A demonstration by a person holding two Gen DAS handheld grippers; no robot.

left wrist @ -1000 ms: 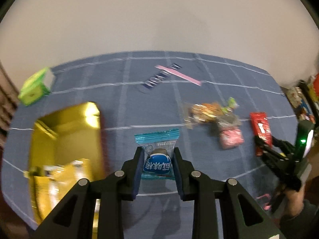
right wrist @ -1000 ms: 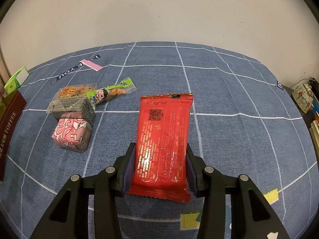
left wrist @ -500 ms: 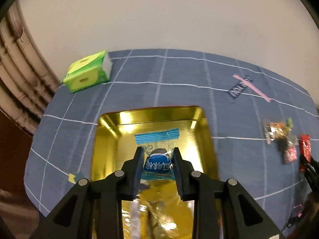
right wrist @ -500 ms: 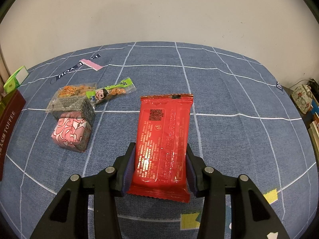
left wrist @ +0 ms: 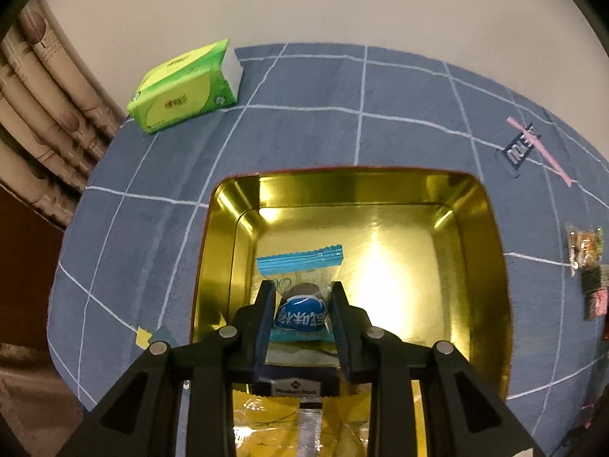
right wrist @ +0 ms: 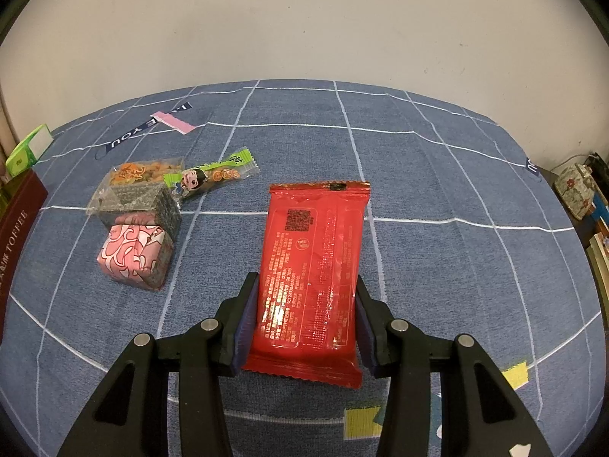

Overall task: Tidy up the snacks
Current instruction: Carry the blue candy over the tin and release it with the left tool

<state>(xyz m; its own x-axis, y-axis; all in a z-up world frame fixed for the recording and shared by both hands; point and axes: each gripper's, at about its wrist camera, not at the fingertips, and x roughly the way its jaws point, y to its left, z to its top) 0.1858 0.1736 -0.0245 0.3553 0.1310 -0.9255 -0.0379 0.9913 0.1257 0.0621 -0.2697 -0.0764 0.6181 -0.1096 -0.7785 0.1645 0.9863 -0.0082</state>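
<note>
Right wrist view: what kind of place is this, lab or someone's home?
Probably a home room, not a lab. The snacks lie on a blue checked tablecloth against a plain wall; patterned curtains hang at the left edge, a green tissue pack sits on the cloth, and cluttered shelves show at the right.

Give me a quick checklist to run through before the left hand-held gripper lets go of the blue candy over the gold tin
1. Blue candy pinched in the left hand-held gripper: ok.
2. Candy over the gold tin, inside its rim: ok.
3. Bare tin floor ahead of the candy: ok.
4. Candy low enough to drop gently: cannot tell.
5. Yellow packet already in the tin, clear of the drop spot: cannot tell.
6. Right hand-held gripper closed on the red packet: ok.
</note>
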